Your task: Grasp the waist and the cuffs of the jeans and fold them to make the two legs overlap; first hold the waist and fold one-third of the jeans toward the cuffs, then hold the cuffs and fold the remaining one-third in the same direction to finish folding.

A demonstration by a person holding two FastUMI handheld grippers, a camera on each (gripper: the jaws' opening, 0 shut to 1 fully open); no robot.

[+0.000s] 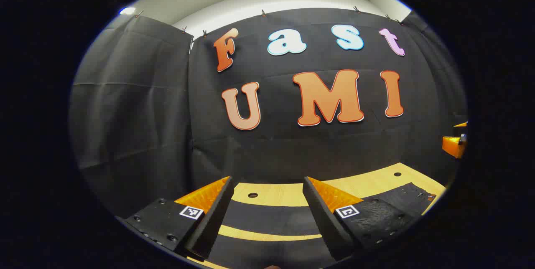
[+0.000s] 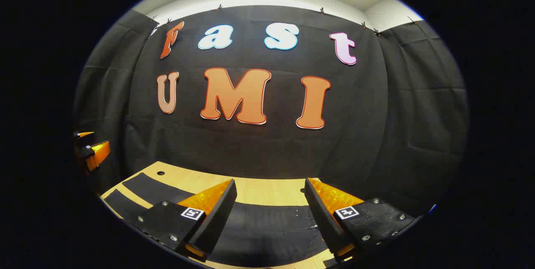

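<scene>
dark denim, the jeans [image 2: 267, 223] lie flat along the wooden table [image 2: 267, 191], legs apart toward its left edge. the left gripper [image 1: 267, 214] and right gripper [image 2: 269, 214] hover above them, jaws wide apart, holding nothing. a shallow pinch could catch only one layer, leaving the legs misaligned.

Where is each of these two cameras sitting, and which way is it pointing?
Left gripper view: rides on the left tongs, looking forward over black jeans on the wooden table toward the cloth wall; its two fingers stand apart at the bottom, and the right tongs show at the right edge.
Right gripper view: rides on the right tongs, facing the same way; its fingers stand apart, with the left tongs at the left edge.
Shared: jeans, table, wall.
</scene>
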